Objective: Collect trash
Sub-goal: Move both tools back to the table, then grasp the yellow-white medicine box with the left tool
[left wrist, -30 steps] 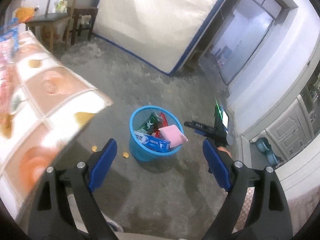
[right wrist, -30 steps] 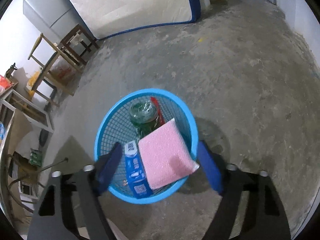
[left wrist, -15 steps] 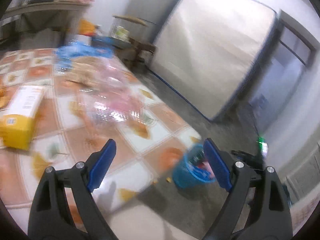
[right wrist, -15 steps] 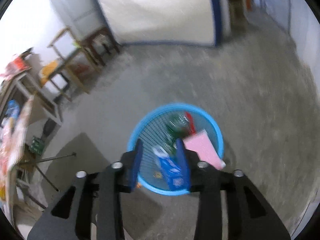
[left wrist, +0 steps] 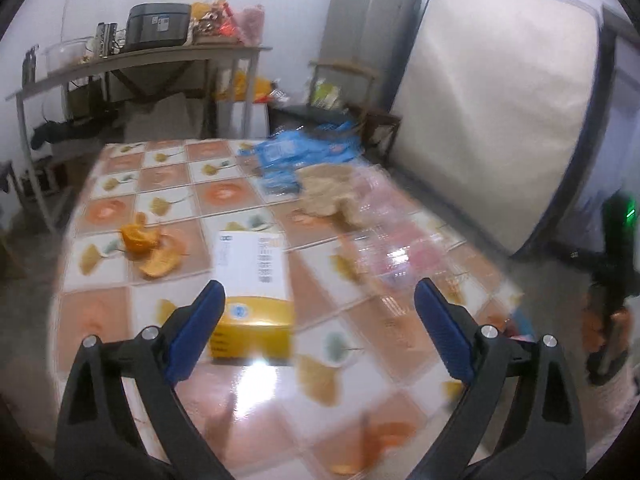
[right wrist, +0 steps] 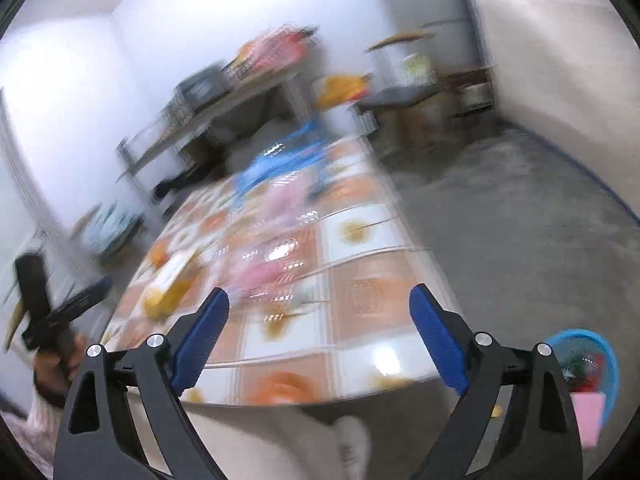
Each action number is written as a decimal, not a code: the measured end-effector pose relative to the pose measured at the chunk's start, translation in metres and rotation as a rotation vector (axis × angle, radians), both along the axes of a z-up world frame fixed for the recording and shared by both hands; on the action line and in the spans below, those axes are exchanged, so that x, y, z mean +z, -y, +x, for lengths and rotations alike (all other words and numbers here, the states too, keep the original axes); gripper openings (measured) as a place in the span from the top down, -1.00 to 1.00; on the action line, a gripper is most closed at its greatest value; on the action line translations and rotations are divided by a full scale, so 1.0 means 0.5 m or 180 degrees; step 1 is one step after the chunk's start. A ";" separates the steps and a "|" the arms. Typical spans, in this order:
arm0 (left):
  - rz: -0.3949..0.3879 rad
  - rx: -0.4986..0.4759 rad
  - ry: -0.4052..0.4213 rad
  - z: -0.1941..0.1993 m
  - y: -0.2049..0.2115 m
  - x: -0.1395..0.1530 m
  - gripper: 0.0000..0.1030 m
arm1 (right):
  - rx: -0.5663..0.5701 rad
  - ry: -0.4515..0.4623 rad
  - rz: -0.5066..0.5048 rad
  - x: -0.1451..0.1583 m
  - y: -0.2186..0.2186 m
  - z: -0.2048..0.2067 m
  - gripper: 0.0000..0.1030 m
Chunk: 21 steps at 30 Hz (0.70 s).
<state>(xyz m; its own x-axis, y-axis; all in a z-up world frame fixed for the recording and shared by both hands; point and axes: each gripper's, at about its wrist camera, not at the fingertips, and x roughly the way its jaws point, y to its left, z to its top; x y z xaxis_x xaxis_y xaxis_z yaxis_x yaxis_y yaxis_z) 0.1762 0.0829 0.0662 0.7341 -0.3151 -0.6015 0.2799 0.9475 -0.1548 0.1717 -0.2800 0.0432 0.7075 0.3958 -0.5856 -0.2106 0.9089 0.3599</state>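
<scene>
Yellow-and-white carton [left wrist: 253,295] lies flat on the tiled surface [left wrist: 168,184], near its front edge, just ahead of the left tongs [left wrist: 316,330] and a little toward their left pad. Likely light, probably empty cardboard: stiff along the edges, will crush if squeezed across the broad white face. Best hold judged to be across the two long side walls, near the yellow end that faces the camera. Long axis runs away from the camera toward the far wall, yellow end nearest, white printed label face up. Orange peel [left wrist: 150,246] sits left of the carton, apart from it: soft, curled, light, slippery on the inside; pinch at a rim. Further back a crumpled tan wrapper [left wrist: 330,194], blue packets [left wrist: 296,158] and a clear pinkish plastic film [left wrist: 394,236]: all limp, film likely slick and hard to pinch flat. Left tongs spread wide, nothing between the pads, jaws just been opening further. Right tongs [right wrist: 318,334] also spread wide and empty, jaws just been opening; that view is badly blurred. Blue basket [right wrist: 592,364] stands on the floor off the surface's near right corner, already holding rubbish with a pink piece at its rim.
</scene>
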 end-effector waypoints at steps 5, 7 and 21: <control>0.0214 0.0059 -0.0583 0.096 -0.023 -0.053 -0.84 | 0.0233 -0.0136 -0.0117 -0.017 -0.122 0.066 -0.73; 0.0167 0.0088 -0.0915 0.152 -0.035 -0.089 -0.84 | 0.0239 -0.0203 -0.0129 -0.025 -0.143 0.079 -0.73; -0.0163 0.0287 -0.1335 0.203 -0.069 -0.140 -0.37 | 0.0244 -0.0454 -0.0266 -0.060 -0.154 0.134 -0.73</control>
<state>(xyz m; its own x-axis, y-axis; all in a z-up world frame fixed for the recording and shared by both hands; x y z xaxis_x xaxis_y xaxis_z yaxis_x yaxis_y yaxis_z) 0.2775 0.1174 -0.0038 0.4554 -0.2980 -0.8389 0.0990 0.9534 -0.2849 0.2386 -0.2028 0.0130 0.5845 0.3910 -0.7109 -0.2325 0.9202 0.3150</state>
